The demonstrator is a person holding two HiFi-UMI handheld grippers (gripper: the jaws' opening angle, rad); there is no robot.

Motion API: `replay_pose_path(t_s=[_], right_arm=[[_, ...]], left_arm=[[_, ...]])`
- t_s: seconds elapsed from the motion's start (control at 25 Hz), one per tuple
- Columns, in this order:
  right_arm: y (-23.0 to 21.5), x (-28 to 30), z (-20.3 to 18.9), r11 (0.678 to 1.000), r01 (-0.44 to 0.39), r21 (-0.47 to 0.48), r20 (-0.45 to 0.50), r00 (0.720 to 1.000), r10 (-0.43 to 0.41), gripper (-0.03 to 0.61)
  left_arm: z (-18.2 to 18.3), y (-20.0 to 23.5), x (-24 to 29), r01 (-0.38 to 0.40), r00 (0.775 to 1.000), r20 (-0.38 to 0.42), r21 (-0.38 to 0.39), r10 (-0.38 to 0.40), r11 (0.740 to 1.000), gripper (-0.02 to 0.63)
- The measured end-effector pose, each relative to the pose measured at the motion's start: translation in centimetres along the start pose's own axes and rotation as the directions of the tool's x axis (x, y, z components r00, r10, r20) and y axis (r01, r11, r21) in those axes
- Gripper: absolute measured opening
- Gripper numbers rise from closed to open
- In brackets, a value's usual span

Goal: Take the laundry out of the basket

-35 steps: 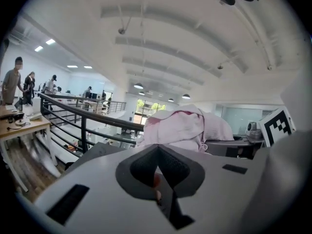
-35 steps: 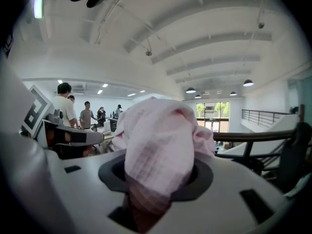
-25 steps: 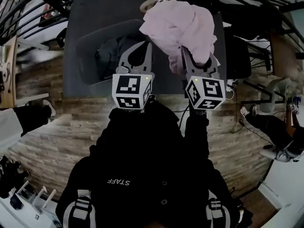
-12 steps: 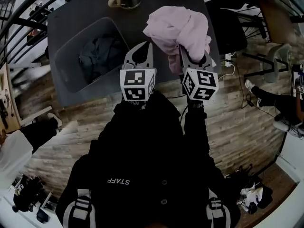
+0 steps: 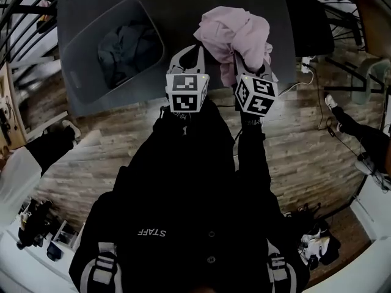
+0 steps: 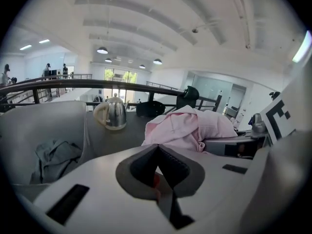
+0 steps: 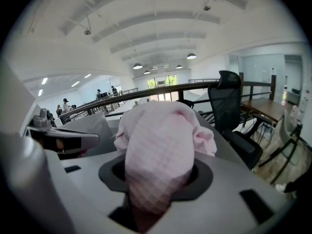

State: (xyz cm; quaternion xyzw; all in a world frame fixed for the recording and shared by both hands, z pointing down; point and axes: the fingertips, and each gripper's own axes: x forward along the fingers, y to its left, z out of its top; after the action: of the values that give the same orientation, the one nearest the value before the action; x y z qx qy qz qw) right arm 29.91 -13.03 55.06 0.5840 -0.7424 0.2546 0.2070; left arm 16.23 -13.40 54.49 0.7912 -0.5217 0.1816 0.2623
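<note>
The right gripper's [image 7: 156, 175] jaws are gripping the pink garment [image 5: 235, 32], bunched just ahead of them over the worktop [image 5: 183, 5], likely carrying it clear of the basket [image 5: 73, 81] to their left, while the left gripper's [image 6: 157, 149] jaws are idling closed and empty.

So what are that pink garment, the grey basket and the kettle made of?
Pink garment: soft woven cloth, probably cotton; faint check weave, matte folds.
Grey basket: likely plastic; smooth, rigid moulded walls.
Kettle: metal body, seemingly stainless steel, shiny reflections; cream handle looks plastic.
</note>
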Motion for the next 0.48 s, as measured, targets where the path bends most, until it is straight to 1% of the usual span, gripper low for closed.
replay_pose_path(t_s=[0.24, 0.4, 0.48], right_arm=[[-0.9, 4.1, -5.5, 0.999, -0.006, 0.038, -0.102, 0.995, 0.010, 0.192], [-1.1, 5.9, -7.8, 0.999, -0.019, 0.045, -0.139, 0.990, 0.025, 0.193], [-1.0, 6.7, -8.6, 0.999, -0.017, 0.040, -0.153, 0.988, 0.023, 0.203]], left_arm=[[-4.0, 0.1, 1.7, -0.038, 0.997, -0.072, -0.008, 0.037, 0.999, 0.000], [-6.1, 0.5, 2.1, -0.063, 0.993, -0.105, -0.004, 0.062, 0.998, 0.000], [-6.9, 1.0, 2.2, -0.068, 0.991, -0.119, -0.014, 0.066, 0.998, 0.000]])
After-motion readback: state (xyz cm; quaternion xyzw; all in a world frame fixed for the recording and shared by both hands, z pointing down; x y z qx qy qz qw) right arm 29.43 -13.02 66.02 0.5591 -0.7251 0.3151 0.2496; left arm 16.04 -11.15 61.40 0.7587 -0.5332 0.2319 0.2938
